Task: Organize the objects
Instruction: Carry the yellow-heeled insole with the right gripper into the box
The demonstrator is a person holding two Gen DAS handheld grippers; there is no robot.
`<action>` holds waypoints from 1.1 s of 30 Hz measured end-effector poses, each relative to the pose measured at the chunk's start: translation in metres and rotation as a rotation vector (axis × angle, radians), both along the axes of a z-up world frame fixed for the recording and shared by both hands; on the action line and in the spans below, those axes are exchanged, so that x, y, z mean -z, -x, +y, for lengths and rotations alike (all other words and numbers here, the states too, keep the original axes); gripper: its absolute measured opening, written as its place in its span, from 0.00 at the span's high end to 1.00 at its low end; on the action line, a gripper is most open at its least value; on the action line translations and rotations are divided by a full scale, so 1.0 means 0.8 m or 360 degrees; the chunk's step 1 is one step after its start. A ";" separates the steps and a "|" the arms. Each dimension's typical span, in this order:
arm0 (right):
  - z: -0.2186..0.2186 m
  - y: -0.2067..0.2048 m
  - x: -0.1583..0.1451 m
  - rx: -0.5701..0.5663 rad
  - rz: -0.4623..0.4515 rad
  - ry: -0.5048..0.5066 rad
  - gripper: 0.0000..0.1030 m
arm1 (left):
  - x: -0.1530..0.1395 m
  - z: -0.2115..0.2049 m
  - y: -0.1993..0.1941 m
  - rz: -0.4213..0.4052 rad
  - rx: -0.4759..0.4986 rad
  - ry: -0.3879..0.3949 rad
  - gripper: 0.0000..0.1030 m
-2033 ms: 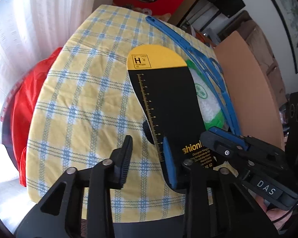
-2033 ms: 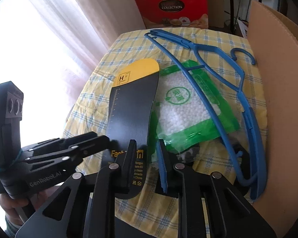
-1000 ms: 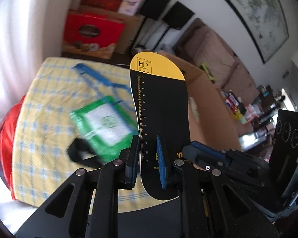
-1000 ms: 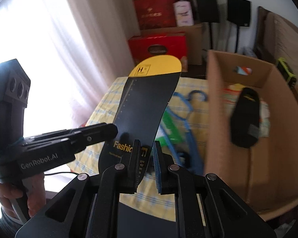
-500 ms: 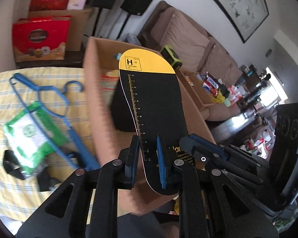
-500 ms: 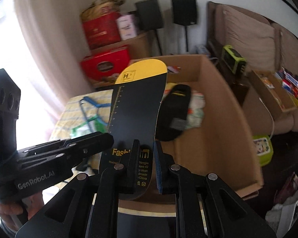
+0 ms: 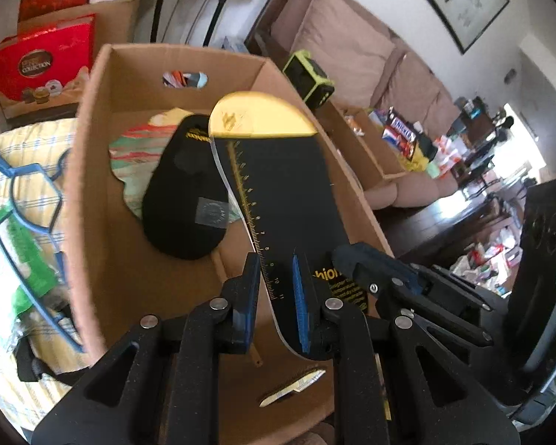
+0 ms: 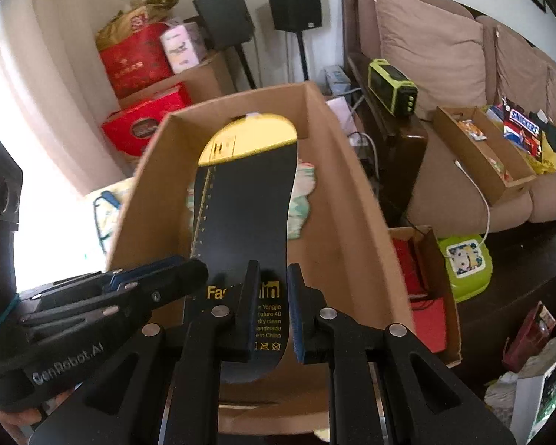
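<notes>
Both grippers over cardboard box point(image 7: 92, 170) | left gripper point(image 7: 276, 296) and right gripper point(image 8: 268, 307) parted, insole point(image 7: 285, 200) heel between, grip unclear | poised to drop beside its mate point(image 7: 183, 200)

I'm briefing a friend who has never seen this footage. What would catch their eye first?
First, the long black insole with a yellow toe, held over the open cardboard box by both the left gripper and the right gripper. Next, a second black insole lying on a colourful sheet in the box, and the blue hanger on the checked cloth to its left.
</notes>
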State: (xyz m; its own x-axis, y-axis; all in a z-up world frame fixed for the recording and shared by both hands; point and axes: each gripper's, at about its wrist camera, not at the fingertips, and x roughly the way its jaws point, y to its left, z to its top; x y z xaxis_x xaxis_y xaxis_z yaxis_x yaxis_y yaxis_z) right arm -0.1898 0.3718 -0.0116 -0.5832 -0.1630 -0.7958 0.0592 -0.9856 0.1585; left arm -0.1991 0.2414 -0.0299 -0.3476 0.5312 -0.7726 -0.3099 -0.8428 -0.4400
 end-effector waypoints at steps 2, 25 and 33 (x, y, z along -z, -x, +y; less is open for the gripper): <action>0.008 0.007 0.010 0.0030 -0.0020 -0.0023 0.86 | 0.009 0.012 0.004 -0.0042 0.0027 0.0022 0.84; -0.012 -0.020 -0.031 0.0035 0.0124 -0.0006 0.62 | -0.043 -0.050 -0.012 0.0066 0.0032 0.0063 0.37; -0.060 -0.030 -0.041 -0.0077 0.0154 -0.0038 0.49 | -0.062 -0.100 -0.032 0.0140 -0.0008 0.0099 0.31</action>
State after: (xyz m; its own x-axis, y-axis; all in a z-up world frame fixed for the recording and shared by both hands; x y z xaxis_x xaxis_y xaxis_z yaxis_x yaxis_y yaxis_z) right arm -0.1660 0.3240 0.0215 -0.6493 -0.1745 -0.7403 0.1206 -0.9846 0.1263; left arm -0.1738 0.1613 0.0195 -0.4181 0.4814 -0.7704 -0.3406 -0.8693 -0.3583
